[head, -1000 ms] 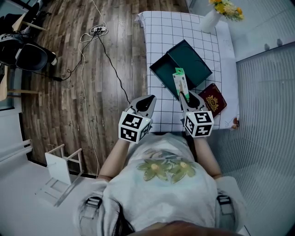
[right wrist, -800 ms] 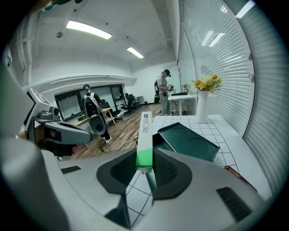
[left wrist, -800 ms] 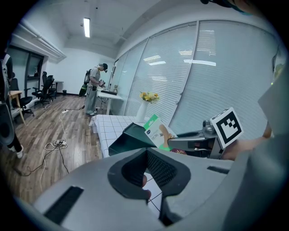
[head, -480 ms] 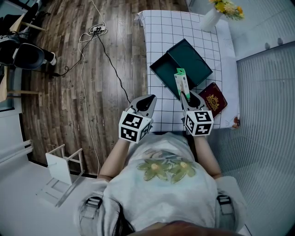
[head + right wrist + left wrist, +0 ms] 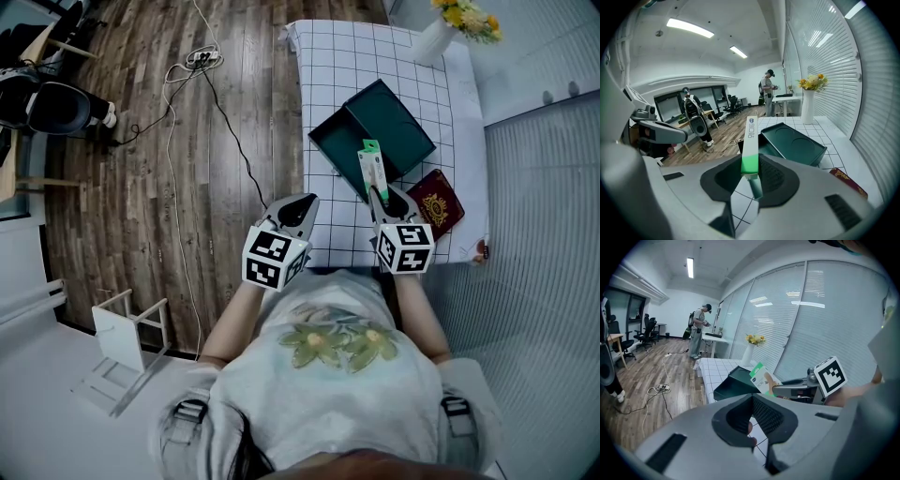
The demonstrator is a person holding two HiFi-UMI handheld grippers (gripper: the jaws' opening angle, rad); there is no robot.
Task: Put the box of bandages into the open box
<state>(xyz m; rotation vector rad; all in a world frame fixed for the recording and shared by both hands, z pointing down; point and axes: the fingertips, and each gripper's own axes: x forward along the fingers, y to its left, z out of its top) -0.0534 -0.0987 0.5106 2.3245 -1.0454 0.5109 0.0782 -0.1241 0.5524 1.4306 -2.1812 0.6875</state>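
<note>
From the head view, the right gripper is clenched on the near end of the box of bandages. It holds the box clear of the checked table, long axis pointing away from the person. The box's far end overlaps the near corner of the open box, whose two dark green halves lie spread side by side. A red booklet lies just right of the gripper. The left gripper hangs off the table's near left corner with its tips together. The step in hand looks like the carry. The next move would call for a short reach forward over one green half, a descent, then letting go.

Along the left gripper view, the left gripper has its pads pressed together on nothing. Beyond it, the box of bandages juts from the right gripper, in front of the open box.

Along the right gripper view, the right gripper pinches the box of bandages edge-on. The box's bottom end is buried between the pads and its print is too small to read. It also screens part of the open box, so only one half, with two round impressions, shows plainly. Which half is the lid cannot be told.
</note>
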